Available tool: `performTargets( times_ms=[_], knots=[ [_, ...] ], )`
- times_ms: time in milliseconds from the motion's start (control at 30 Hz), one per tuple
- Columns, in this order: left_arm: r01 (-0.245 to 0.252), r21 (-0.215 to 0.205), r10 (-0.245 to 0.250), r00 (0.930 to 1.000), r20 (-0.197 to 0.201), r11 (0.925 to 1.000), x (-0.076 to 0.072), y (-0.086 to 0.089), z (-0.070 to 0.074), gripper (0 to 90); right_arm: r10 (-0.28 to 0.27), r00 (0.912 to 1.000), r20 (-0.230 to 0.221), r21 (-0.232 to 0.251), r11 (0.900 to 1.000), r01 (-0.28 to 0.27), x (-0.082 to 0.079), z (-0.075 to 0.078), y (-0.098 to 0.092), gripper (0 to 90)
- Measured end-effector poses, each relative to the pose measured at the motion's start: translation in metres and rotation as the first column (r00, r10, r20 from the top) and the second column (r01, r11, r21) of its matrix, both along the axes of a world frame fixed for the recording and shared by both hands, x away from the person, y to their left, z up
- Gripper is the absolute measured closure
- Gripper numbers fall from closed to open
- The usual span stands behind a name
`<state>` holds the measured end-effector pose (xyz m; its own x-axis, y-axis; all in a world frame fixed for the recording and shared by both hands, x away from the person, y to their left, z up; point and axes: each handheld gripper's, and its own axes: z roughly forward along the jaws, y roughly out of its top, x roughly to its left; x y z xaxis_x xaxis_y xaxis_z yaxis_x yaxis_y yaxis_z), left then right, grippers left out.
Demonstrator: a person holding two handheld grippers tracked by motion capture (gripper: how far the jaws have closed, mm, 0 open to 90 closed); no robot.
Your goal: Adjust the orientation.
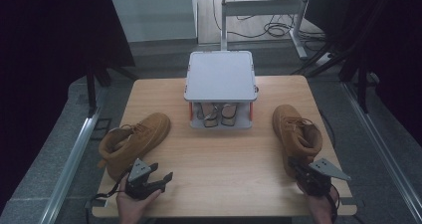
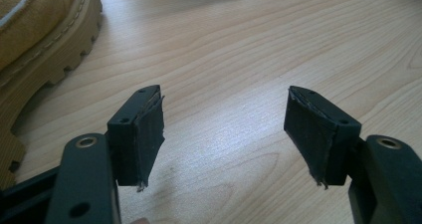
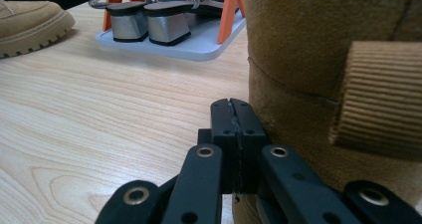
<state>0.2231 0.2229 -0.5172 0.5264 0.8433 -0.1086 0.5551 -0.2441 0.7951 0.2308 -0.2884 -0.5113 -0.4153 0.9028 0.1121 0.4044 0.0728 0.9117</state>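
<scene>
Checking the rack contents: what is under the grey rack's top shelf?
Under the top shelf, a pair of silver block-heel sandals sits on the lower tray. The shelf covers their front parts.

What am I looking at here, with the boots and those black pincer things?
A person sits at a wooden table and holds a hand-held grasping tool in each hand. One picture looks down from above; the other two come from small cameras riding on each tool.

The left tool has its jaws wide open over bare wood and holds nothing. The right tool is shut with nothing between its jaws, close beside the heel of the right boot.

The left boot lies on the table's other side. Between them at the back stands a small grey shoe rack with a pair of heeled sandals on its lower shelf.
</scene>
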Motion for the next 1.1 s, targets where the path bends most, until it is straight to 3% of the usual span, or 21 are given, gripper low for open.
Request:
performTargets(
  times_ms=[567,933,1100],
  knots=[
    [0.003,0.008,-0.002,1.0,-0.007,1.0,0.001,0.0,-0.001,31.8,-0.041,0.9991,-0.006,0.062,0.997,0.042,-0.006,0.002,-0.047,89.4],
    [0.004,0.01,-0.004,0.9999,-0.009,0.9999,0.001,-0.001,-0.002,31.8,-0.087,0.9962,0.006,0.061,0.994,0.086,-0.007,0.002,-0.063,89.3],
    [0.004,0.012,-0.004,0.9999,-0.01,0.9999,0.001,-0.001,-0.002,31.8,-0.075,0.9971,0.006,0.056,0.996,0.075,-0.006,0.003,-0.058,89.3]
  ],
)
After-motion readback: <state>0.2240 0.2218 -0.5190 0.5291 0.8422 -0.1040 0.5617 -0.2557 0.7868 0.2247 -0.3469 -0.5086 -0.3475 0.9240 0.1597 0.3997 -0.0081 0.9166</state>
